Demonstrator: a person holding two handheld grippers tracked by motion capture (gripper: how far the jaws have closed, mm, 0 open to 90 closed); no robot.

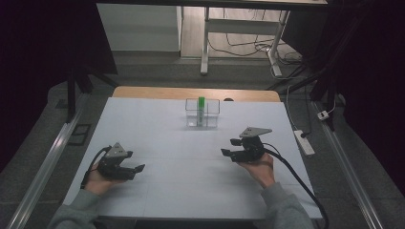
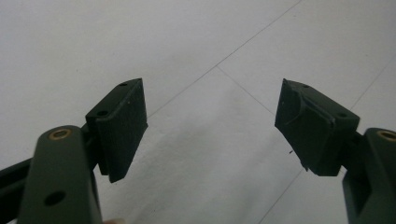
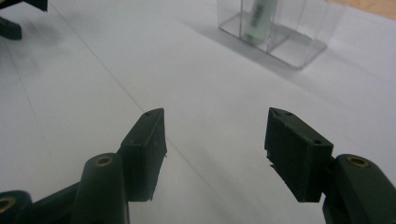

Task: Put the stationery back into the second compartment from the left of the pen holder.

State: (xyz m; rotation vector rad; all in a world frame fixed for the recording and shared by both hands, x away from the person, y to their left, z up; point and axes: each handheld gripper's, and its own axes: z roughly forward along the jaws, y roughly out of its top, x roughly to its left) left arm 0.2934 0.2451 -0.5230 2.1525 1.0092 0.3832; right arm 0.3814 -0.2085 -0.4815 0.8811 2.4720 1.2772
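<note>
A clear plastic box (image 1: 202, 114) with compartments stands at the back middle of the white table (image 1: 191, 162). A green-capped tube (image 1: 201, 110) stands upright in it. In the right gripper view the box (image 3: 280, 32) and the tube (image 3: 259, 16) sit at the top. My left gripper (image 1: 138, 170) rests low at the near left, open, nothing between its pads (image 2: 123, 126). My right gripper (image 1: 228, 148) is at the near right, a good way short of the box, jaws apart and empty in the right gripper view (image 3: 215, 140).
A wooden table edge (image 1: 196, 93) shows behind the white surface. A white power strip (image 1: 304, 142) lies on the floor to the right, and metal rails run along both sides. White desk legs (image 1: 205, 47) and cables stand beyond.
</note>
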